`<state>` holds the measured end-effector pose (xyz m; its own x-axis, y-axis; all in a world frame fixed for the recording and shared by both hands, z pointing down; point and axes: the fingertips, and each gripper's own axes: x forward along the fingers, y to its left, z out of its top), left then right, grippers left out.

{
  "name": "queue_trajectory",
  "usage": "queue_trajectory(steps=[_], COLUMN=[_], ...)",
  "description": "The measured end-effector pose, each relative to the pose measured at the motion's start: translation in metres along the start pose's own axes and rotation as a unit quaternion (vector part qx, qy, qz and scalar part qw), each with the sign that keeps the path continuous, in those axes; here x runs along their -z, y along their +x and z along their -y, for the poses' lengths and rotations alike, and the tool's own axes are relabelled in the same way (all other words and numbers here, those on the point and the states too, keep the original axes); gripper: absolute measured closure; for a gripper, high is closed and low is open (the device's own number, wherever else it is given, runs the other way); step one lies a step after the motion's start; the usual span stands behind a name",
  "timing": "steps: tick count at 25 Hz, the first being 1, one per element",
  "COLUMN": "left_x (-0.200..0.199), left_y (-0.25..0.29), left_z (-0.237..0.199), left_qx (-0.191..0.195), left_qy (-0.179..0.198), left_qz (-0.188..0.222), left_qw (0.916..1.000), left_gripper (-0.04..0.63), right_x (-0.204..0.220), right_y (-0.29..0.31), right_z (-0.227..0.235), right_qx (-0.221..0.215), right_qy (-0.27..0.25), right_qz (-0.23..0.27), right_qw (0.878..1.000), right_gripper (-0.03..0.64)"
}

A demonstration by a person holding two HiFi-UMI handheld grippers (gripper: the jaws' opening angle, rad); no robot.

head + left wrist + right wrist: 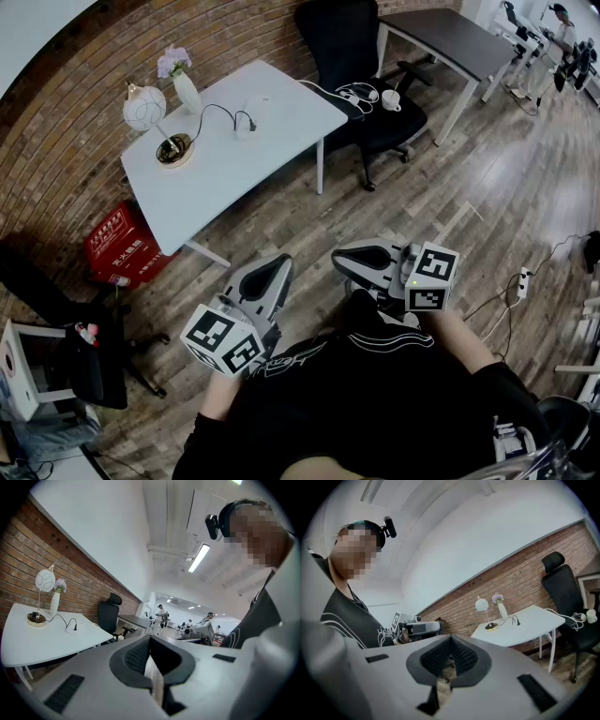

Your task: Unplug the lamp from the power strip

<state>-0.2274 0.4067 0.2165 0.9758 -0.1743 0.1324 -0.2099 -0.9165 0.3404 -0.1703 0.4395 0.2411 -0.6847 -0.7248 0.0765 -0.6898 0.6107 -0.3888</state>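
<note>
A lamp (144,108) with a white globe shade and a gold base stands at the far left of the white table (234,159). Its black cord runs to a white power strip (249,120) mid-table, where the plug sits in the strip. In the left gripper view the lamp (45,581) and the strip (71,629) lie far to the left. The right gripper view has the lamp (482,604) at a distance too. My left gripper (278,265) and right gripper (349,260) are held close to my body, well short of the table, both shut and empty.
A vase of flowers (185,89) stands beside the lamp. A red box (122,246) sits under the table by the brick wall. A black office chair (352,47) and a grey desk (450,37) stand beyond. Another power strip (522,281) lies on the wooden floor at right.
</note>
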Motion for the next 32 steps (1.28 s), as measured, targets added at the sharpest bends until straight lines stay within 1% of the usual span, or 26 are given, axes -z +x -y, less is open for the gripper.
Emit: queue_trajectory(steps=[7,14,20,23,26,30,32], left_x=[0.005,-0.001,-0.004,-0.004,-0.008,-0.011,-0.012], left_y=[0.01,0.014,0.029,0.041,0.058,0.087,0.105], left_z=[-0.005,-0.009,-0.017,-0.024,-0.029,-0.046,-0.057], left_qx=[0.001,-0.001,-0.006,-0.009,-0.005,-0.033,-0.044], left_qy=[-0.009,-0.012,-0.021,-0.036,-0.053,-0.035,-0.034], left_qz=[-0.003,0.0,0.002,0.004,0.006,-0.009,-0.013], left_qw=[1.0,0.9999,0.9998,0.9993,0.9986,0.9988,0.9984], left_gripper=[0.592,0.592,0.592,0.592,0.592,0.592,0.592], right_x=[0.001,-0.003,-0.006,-0.008,-0.014,-0.024,-0.029], right_y=[-0.003,-0.002,-0.003,-0.004,-0.007,-0.009,-0.008], right_z=[0.011,0.016,0.031,0.044,0.062,0.097,0.118], right_qx=[0.007,0.005,0.002,-0.002,-0.009,-0.019,-0.026], right_qy=[0.005,0.009,0.019,0.023,0.028,0.04,0.043], right_qz=[0.002,-0.006,-0.009,-0.012,-0.012,-0.016,-0.018], right_qw=[1.0,1.0,1.0,1.0,1.0,0.999,0.999], right_gripper=[0.62,0.62,0.62,0.62,0.62,0.62,0.62])
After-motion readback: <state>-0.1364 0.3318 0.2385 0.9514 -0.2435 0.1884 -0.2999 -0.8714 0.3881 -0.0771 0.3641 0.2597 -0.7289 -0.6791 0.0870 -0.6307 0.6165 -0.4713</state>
